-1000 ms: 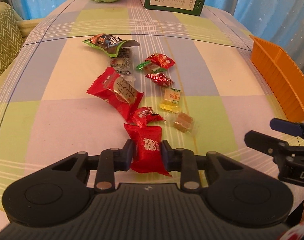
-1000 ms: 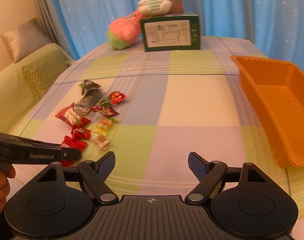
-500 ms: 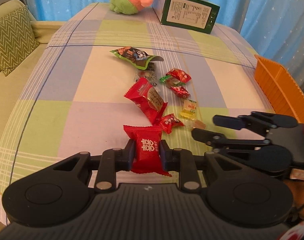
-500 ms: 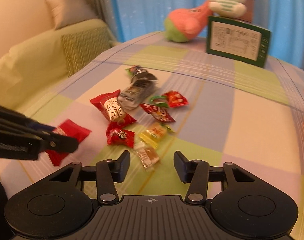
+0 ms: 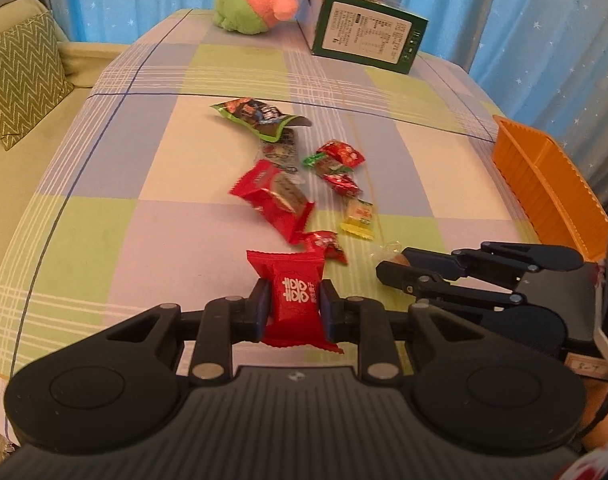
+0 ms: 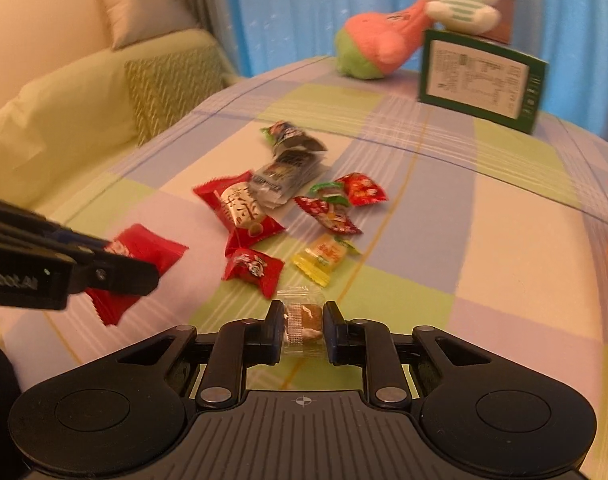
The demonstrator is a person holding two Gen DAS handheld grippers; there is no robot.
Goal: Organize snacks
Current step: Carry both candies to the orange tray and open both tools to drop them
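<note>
White double-happiness characters (囍囍) mark the red packet [image 5: 291, 296] at lower centre of the left wrist view. At the left edge of the right wrist view, the left gripper [image 6: 43, 272] shows partial lettering "obot.AI". The green box [image 5: 368, 38] carries a label of unreadable fine print.

The left gripper [image 5: 293, 308] holds a red snack packet [image 5: 291, 298] between its two fingers, above the checked tablecloth [image 5: 123, 220]. To its right, the right gripper [image 5: 388, 270] lies low over the cloth, and its tips are at a small clear-wrapped candy [image 5: 388, 252]; its jaws have just been closing. Beyond them more snacks lie loose: a big red packet [image 5: 273, 200], a small red candy [image 5: 324, 242], a yellow candy [image 5: 358, 216], and a green packet [image 5: 255, 116] farther away. An orange basket [image 5: 544, 184] stands at the right edge. At the far end there are a green box [image 5: 368, 36] and a pink and green plush toy [image 5: 259, 0].
</note>
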